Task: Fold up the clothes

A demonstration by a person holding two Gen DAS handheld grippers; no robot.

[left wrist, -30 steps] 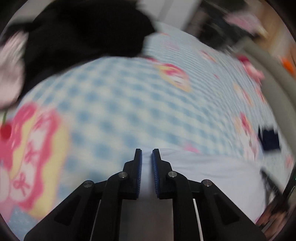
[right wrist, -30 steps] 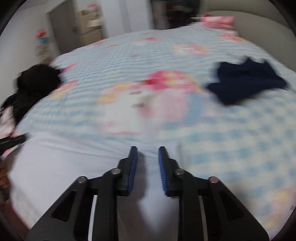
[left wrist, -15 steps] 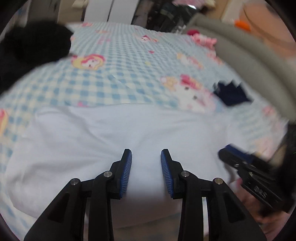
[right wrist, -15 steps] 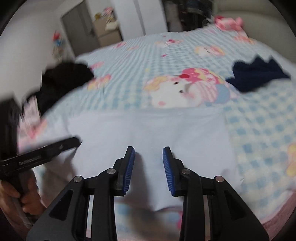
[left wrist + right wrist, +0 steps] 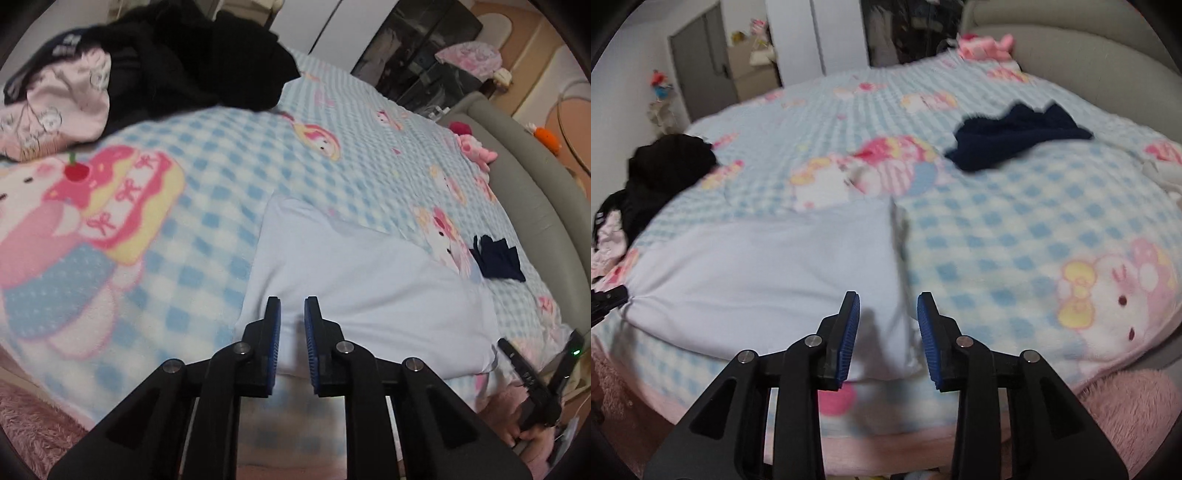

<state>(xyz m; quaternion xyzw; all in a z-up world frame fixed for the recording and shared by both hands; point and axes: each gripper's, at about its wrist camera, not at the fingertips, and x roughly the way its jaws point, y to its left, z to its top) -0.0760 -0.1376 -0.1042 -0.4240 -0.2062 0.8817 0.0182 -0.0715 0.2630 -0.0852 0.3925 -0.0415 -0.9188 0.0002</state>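
The white garment [image 5: 362, 291] lies flat on the bed [image 5: 229, 192], near the bed's front edge, on the blue-and-white checked blanket [image 5: 997, 236] printed with pink cartoon figures. It is a smooth, roughly rectangular layer of pale fabric.

Left tongs [image 5: 292, 317]: jaws slightly apart, a narrow gap between the blue pads, positioned over the garment's near left corner area. No fabric is seen clamped between them.

Right tongs [image 5: 888, 317]: jaws apart, wider gap, positioned over the garment's near right corner; the garment's right edge runs up between the pads in the right wrist view. Whether the pads touch the cloth cannot be told.

Other items on the bed:
- Dark navy garment [image 5: 1015, 136], crumpled, well apart from the white one, toward the far right.
- Black clothing pile [image 5: 192, 55] at the far left, with a pink printed garment [image 5: 55, 114] just beside and partly under it.

No container appears in either view.
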